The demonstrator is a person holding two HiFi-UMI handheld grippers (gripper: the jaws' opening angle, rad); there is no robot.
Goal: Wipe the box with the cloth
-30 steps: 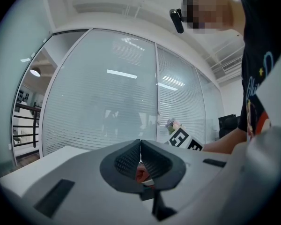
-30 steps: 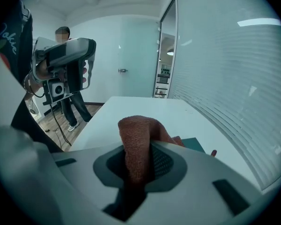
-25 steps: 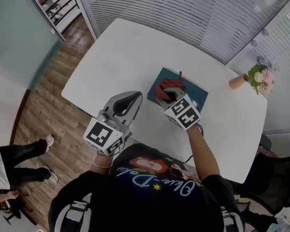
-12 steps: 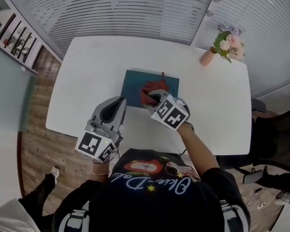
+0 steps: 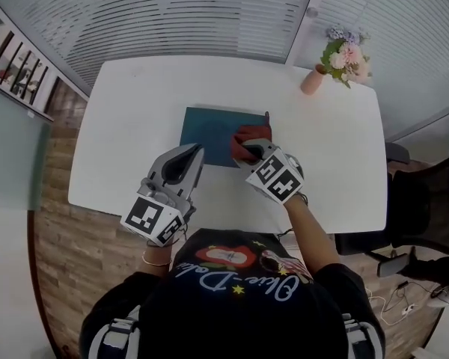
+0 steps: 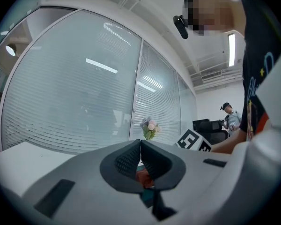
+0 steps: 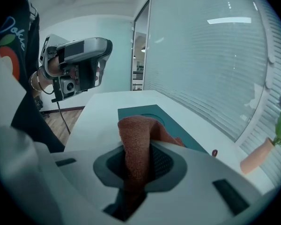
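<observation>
Nearest me, at the lower middle of the head view, my two hands each hold a tool over the near edge of the white bench (image 5: 135,103). My left tool (image 5: 188,154) sits left of centre in that view, with its tip just short of the box's near edge and apart from it. In the left gripper view its jaws (image 6: 140,146) are pressed together with nothing between them.

My right tool (image 5: 253,149) is just right of centre, reaching onto the box. In the right gripper view its jaws (image 7: 139,163) are clamped narrowly on a fold of the rust-red cloth (image 7: 136,139). The cloth rises out of the jaws in a hump and drapes forward.

Just beyond the tools lies the box (image 5: 206,129), flat and dark teal, in the middle of the bench. The cloth (image 5: 248,137) covers the box's right end in the head view, and the rest of the top is bare. In the right gripper view the box (image 7: 145,111) stretches away under the cloth toward the centre of the frame.

Further back, at the upper right of the head view, a pink vase (image 5: 313,81) with flowers stands near the bench's far corner, well apart from the box. Behind it, white blinds (image 5: 209,13) fill the top of the frame.
</observation>
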